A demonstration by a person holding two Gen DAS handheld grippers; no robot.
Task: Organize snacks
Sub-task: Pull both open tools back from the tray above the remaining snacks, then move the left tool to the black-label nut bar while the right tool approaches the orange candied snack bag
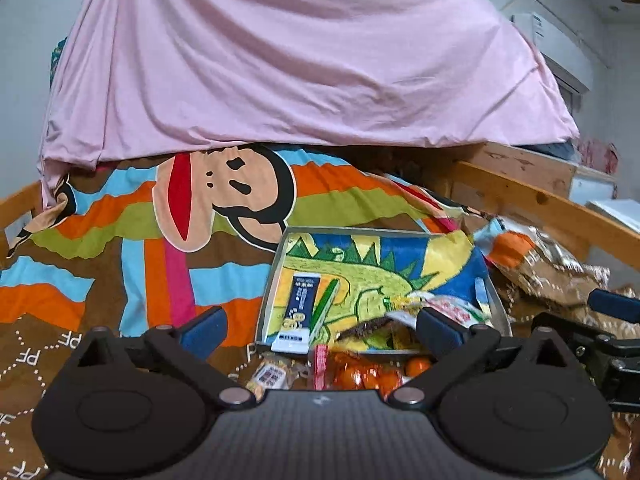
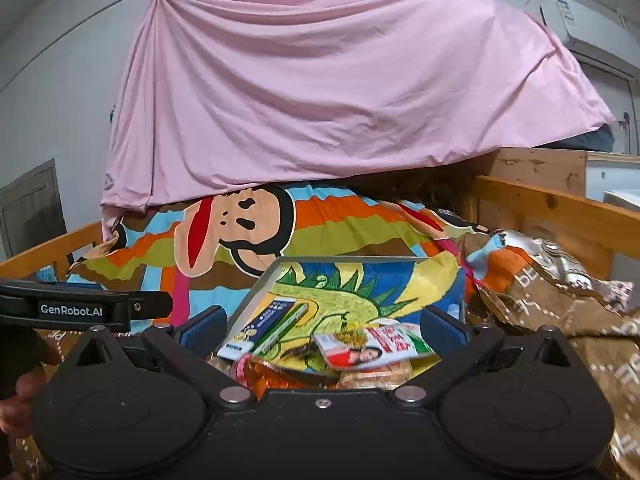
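Left wrist view: the left gripper [image 1: 320, 330] hangs with jaws wide apart, nothing between them — just ahead lies the tray [image 1: 276, 272] with a blue packet [image 1: 298, 312] standing in its near-left corner. Orange snacks [image 1: 360, 374] sit under the fingers, short of the tray. Over on the right, the right gripper [image 2: 320, 330] is spread apart too, a red-and-white packet [image 2: 376, 346] between its fingers but untouched — the tray [image 2: 260, 284] just beyond. A pink sheet [image 2: 320, 100] drapes behind.
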